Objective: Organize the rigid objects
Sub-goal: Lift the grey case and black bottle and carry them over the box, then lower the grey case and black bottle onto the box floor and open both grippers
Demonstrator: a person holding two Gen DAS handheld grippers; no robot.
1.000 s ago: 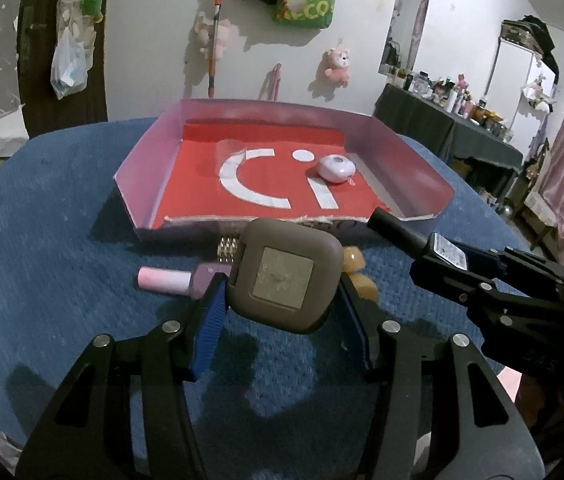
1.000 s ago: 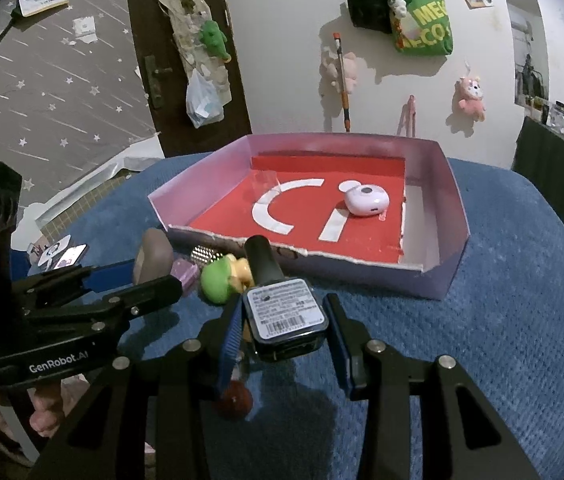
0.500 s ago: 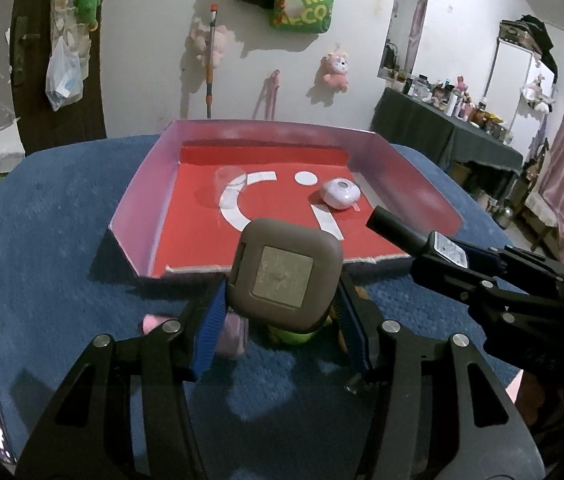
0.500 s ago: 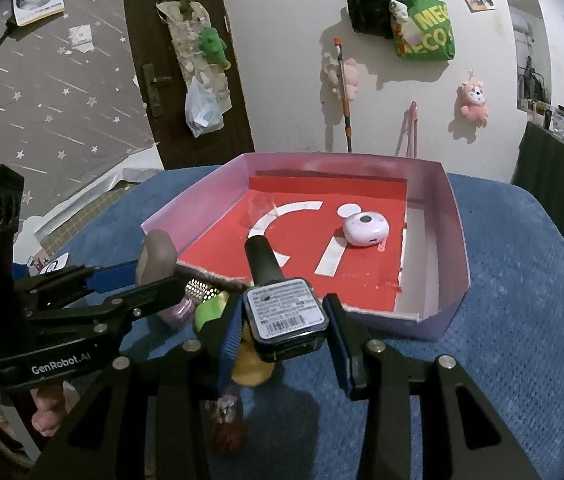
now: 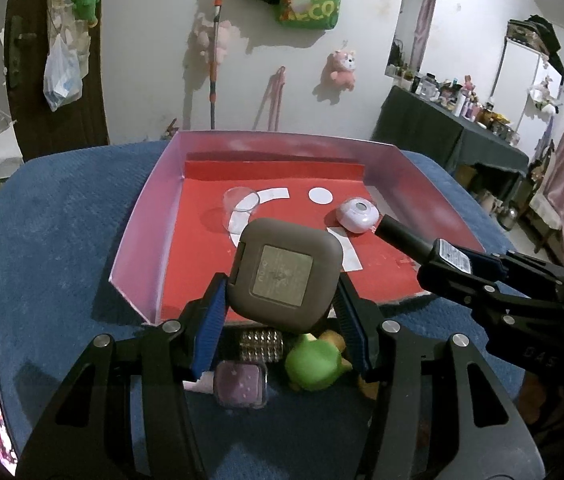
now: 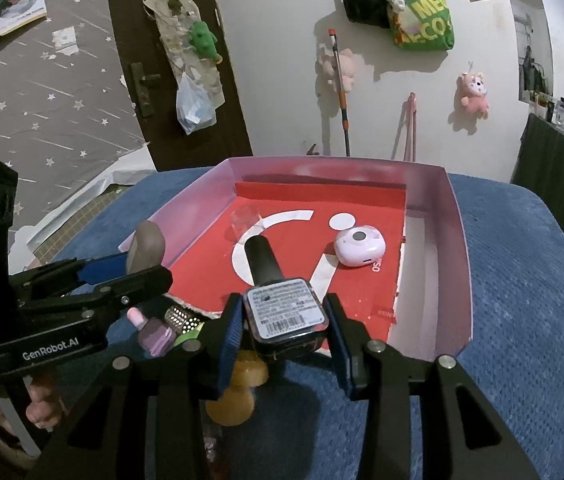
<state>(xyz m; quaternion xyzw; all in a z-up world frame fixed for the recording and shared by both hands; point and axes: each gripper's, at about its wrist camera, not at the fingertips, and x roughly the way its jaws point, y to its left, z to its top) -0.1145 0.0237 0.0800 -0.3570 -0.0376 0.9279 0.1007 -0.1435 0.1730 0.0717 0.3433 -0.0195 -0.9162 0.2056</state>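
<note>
My left gripper (image 5: 282, 312) has its jaws clamped on a brown square compact (image 5: 285, 276), held just over the near edge of the red tray (image 5: 154, 240). My right gripper (image 6: 283, 332) pinches a dark bottle (image 6: 282, 308), cap pointing forward, also over that near edge. Farther in, a clear cup (image 5: 240, 208) and a white round case (image 5: 357, 215) sit on the tray floor.

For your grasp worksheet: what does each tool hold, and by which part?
Left tool: brown square compact, pinched at its two side edges. Right tool: dark nail polish bottle, gripped across its square base, cap pointing forward.
</note>
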